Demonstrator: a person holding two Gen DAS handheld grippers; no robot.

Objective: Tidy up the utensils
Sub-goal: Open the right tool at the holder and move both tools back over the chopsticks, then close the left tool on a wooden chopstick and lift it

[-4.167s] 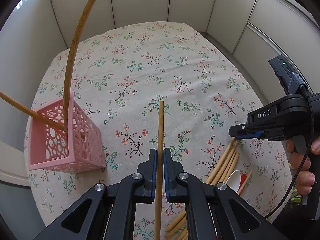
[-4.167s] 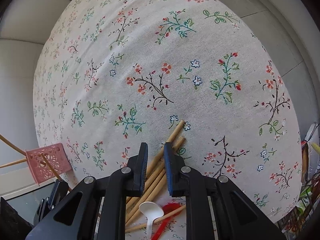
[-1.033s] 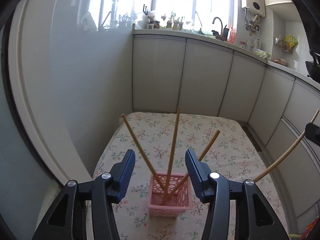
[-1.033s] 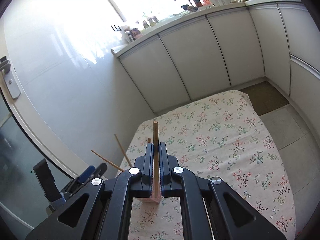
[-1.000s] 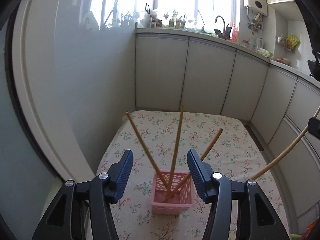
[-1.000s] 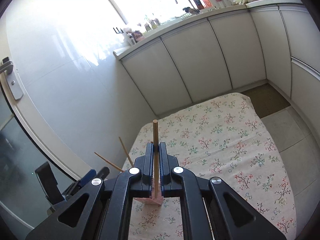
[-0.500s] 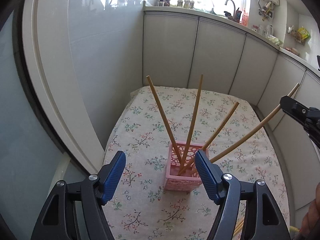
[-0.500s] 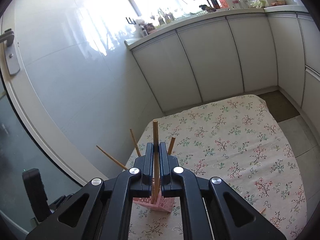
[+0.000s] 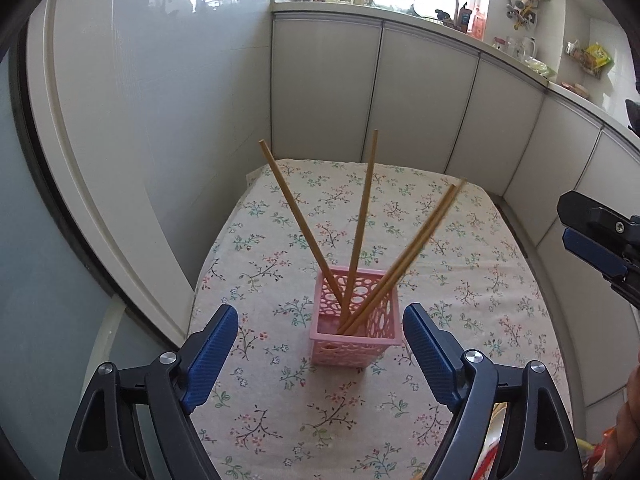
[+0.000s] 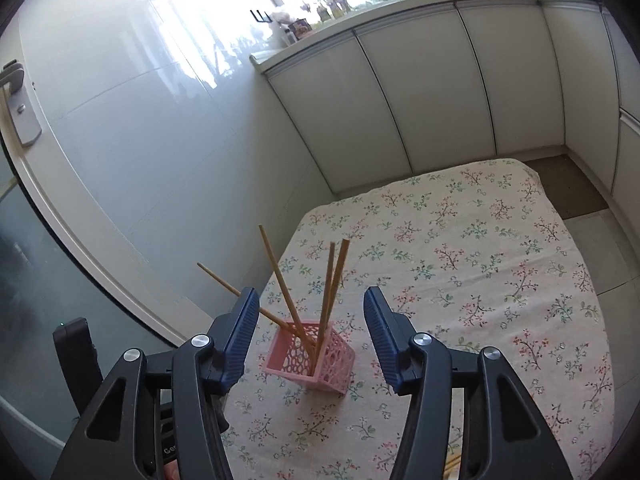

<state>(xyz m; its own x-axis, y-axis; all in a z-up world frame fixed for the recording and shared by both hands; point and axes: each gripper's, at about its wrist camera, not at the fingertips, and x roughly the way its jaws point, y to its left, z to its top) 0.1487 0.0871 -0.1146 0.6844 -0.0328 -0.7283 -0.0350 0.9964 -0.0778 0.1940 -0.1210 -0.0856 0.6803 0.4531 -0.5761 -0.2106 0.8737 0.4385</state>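
Note:
A pink perforated basket (image 9: 356, 334) stands on the floral tablecloth and holds several wooden chopsticks (image 9: 359, 224) that lean outward. It also shows in the right wrist view (image 10: 310, 354) with the chopsticks (image 10: 330, 288) in it. My left gripper (image 9: 320, 352) is open and empty, above and in front of the basket. My right gripper (image 10: 306, 332) is open and empty, above the basket; it shows at the right edge of the left wrist view (image 9: 600, 240).
The floral tablecloth (image 10: 480, 264) covers the table. White cabinets (image 9: 424, 96) and a glossy wall (image 10: 140, 140) surround it. More chopsticks (image 10: 452, 462) lie at the near edge, mostly hidden.
My right gripper has opened and let go of its chopstick, which now stands in the basket. My left gripper has opened wider and drawn back.

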